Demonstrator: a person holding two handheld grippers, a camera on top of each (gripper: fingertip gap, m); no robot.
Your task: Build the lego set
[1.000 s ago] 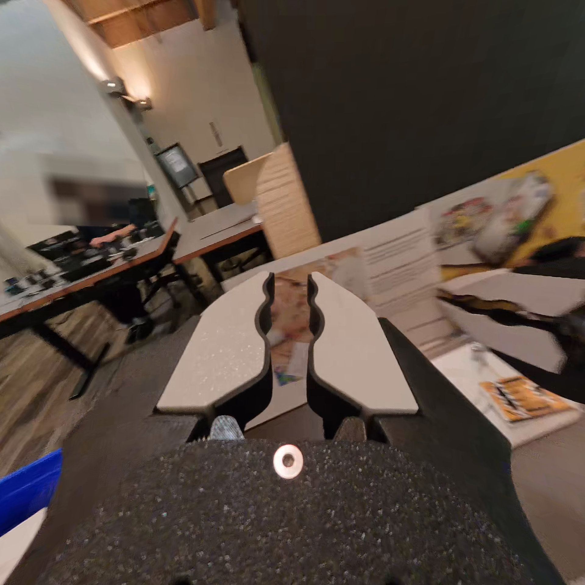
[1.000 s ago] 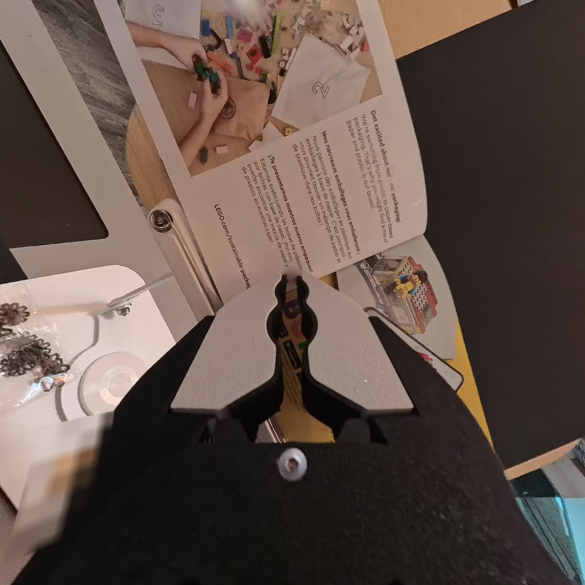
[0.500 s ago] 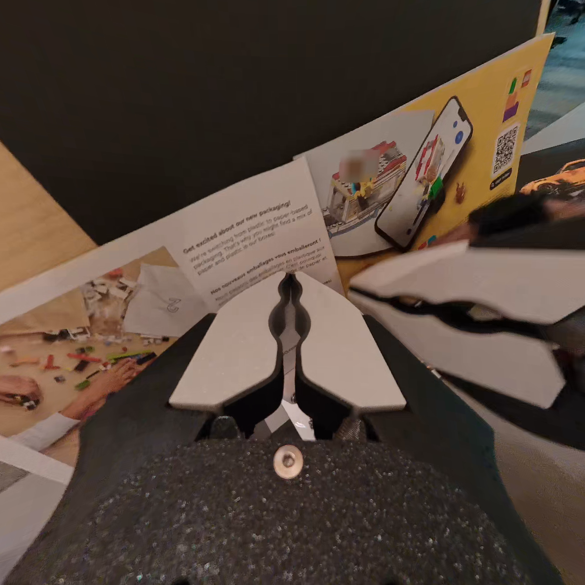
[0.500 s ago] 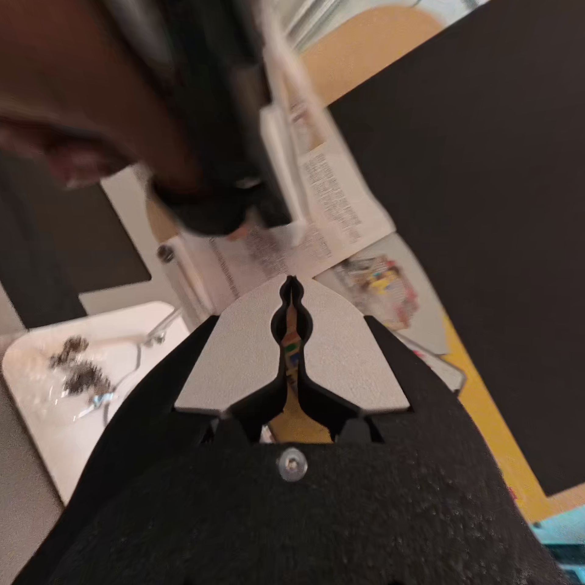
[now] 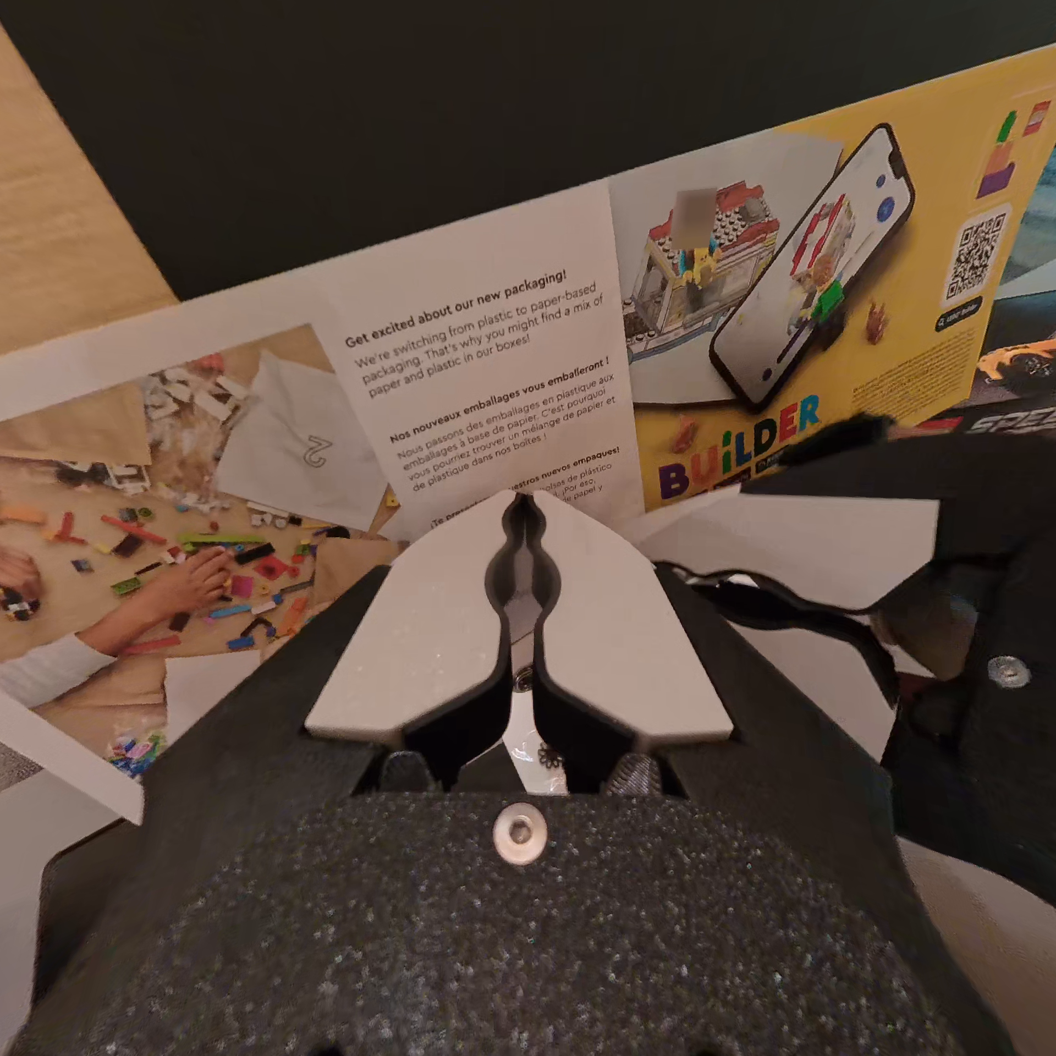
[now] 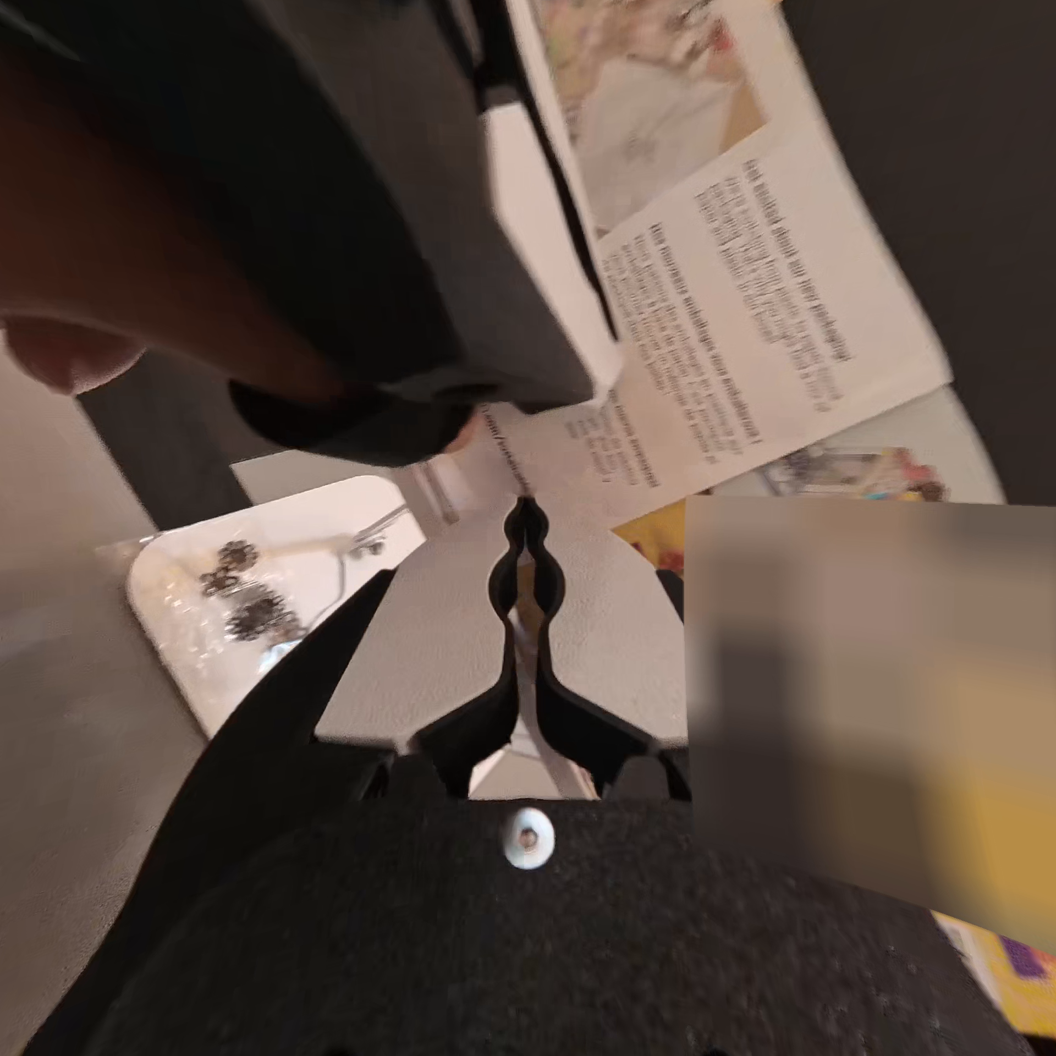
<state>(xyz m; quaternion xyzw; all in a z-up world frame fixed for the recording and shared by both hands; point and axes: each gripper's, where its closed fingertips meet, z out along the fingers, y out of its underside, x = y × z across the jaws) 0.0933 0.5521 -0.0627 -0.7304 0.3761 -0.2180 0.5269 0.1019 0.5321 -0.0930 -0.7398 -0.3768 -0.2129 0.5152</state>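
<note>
Pale grey, wavy-edged fingers of the left gripper (image 5: 523, 503) sit together at the tips over the glossy open instruction booklet (image 5: 486, 366). The right gripper (image 6: 524, 506), fingers likewise together, reaches in beside it. A clear bag of small dark gear-shaped pieces (image 6: 246, 594) lies on a white rounded tray (image 6: 171, 617).

Warm dim light; left view sharp, right view motion-blurred, edges bowed.

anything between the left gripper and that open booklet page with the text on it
Nothing visible. The left gripper, jaws closed, already has its tips at the lower edge of the white text page of the open instruction booklet. The right gripper sits off to its right, not in between.
</note>
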